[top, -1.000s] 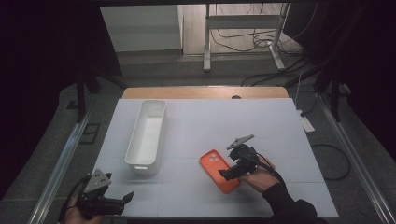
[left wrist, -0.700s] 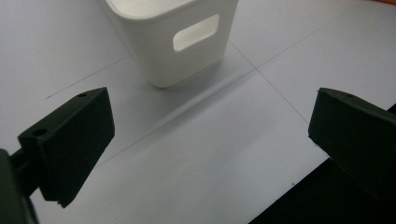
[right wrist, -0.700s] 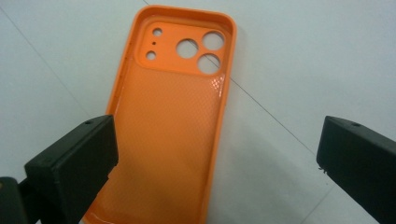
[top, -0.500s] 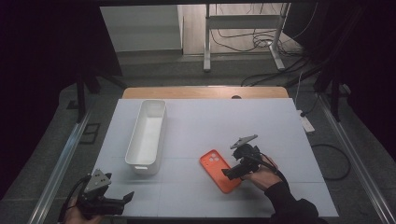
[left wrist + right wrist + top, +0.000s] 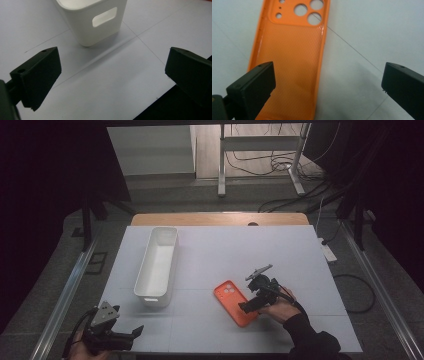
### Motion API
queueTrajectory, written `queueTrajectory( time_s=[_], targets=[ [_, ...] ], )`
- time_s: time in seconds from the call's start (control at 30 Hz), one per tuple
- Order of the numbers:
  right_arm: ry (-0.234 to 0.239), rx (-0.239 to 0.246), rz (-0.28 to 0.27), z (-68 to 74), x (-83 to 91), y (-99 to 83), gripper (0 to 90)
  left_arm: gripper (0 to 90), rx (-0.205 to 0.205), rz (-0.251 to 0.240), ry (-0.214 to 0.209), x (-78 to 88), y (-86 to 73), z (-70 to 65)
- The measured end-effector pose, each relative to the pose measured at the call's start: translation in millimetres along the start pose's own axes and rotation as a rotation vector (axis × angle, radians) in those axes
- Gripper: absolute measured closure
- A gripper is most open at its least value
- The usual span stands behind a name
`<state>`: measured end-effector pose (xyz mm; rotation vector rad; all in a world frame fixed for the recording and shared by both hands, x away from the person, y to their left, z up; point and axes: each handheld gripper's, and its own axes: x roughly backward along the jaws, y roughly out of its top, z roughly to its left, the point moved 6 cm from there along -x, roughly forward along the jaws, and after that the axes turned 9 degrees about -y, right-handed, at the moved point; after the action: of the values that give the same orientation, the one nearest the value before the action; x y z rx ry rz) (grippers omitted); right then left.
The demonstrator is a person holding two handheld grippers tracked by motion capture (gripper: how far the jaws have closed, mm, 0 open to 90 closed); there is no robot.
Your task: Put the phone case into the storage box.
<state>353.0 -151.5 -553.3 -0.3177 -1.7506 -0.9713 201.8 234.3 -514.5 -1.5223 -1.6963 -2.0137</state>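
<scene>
An orange phone case (image 5: 235, 302) (image 5: 292, 57) lies flat on the white table, open side up, its camera holes toward the far end. My right gripper (image 5: 250, 306) (image 5: 327, 87) hovers open right at the case's near right edge; one jaw is over the case, the other over bare table. A white oblong bin (image 5: 157, 262) (image 5: 92, 18) stands empty to the left of the case. My left gripper (image 5: 131, 334) (image 5: 112, 82) is open at the table's near left corner, pointing toward the bin's handle end, nothing between its jaws.
The white table (image 5: 300, 265) ends in a wooden strip (image 5: 220, 219) at the far side. Metal rails run along both sides. Cables and a desk frame (image 5: 260, 150) lie on the floor beyond. The table's near edge (image 5: 160, 97) runs just under my left gripper.
My right gripper has drifted slightly right and nearer, staying at the case's edge. The left gripper has not moved.
</scene>
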Motion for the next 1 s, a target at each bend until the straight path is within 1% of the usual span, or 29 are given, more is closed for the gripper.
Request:
queueTrajectory(
  time_s=[0.07, 0.13, 0.2, 0.37, 0.5, 0.53, 0.6, 0.63, 0.73, 0.77, 0.83, 0.9, 0.93, 0.97, 1.0],
  targets=[
    [-0.015, -0.011, 0.030, -1.7, -4.4, -1.9, 0.0, 1.1, 0.000, 0.000, 0.000, 0.0, 0.0, 0.0],
    [-0.028, -0.003, 0.052, -2.2, -7.0, -3.9, 0.0, 1.1, 0.000, 0.001, 0.000, 0.0, 0.0, 0.0],
    [-0.030, 0.007, 0.063, -2.1, -9.4, -5.7, 0.0, 1.1, 0.000, 0.000, 0.000, 0.0, -0.1, 0.0],
    [-0.051, 0.030, 0.092, -2.1, -13.4, -8.9, 0.0, 1.2, -0.002, 0.002, 0.000, -0.2, 0.0, -0.1],
    [-0.040, 0.029, 0.088, -2.0, -13.3, -8.7, 1.9, 1.2, -0.001, 0.003, 0.001, -0.3, 0.0, -0.1],
    [-0.038, 0.031, 0.074, -2.8, -10.6, -7.7, 10.4, 1.2, -0.001, 0.003, 0.001, -0.4, -0.1, -0.1],
    [-0.034, 0.040, 0.062, -3.6, -8.7, -7.4, 16.6, 1.3, -0.001, 0.004, 0.001, -0.5, 0.0, -0.1],
    [-0.031, 0.037, 0.060, -4.1, -7.6, -7.1, 20.7, 1.2, -0.001, 0.004, 0.001, -0.5, 0.0, -0.1],
    [-0.023, 0.038, 0.052, -5.4, -4.0, -6.1, 37.6, 1.3, -0.001, 0.005, 0.000, -0.8, 0.1, -0.2],
    [-0.021, 0.037, 0.050, -5.9, -3.2, -5.9, 42.0, 1.3, -0.001, 0.006, 0.001, -0.8, 0.1, -0.1],
    [-0.008, 0.031, 0.059, -7.4, -1.8, -5.4, 51.5, 1.3, -0.001, 0.006, 0.000, -0.9, 0.1, -0.1],
    [0.005, 0.027, 0.066, -7.5, -1.4, -5.1, 54.1, 1.3, -0.001, 0.006, 0.001, -0.6, 0.0, 0.0],
    [-0.001, 0.020, 0.075, -7.3, -1.1, -4.6, 60.1, 1.2, -0.001, 0.006, 0.001, -0.6, 0.0, 0.0],
    [-0.001, 0.020, 0.075, -7.3, -1.1, -4.6, 60.1, 1.2, 0.000, 0.005, -0.001, -0.5, 0.0, 0.1],
    [0.009, 0.017, 0.082, -6.8, -0.6, -4.3, 64.6, 1.2, 0.005, 0.001, -0.006, -0.1, -0.1, 0.8]
  ],
)
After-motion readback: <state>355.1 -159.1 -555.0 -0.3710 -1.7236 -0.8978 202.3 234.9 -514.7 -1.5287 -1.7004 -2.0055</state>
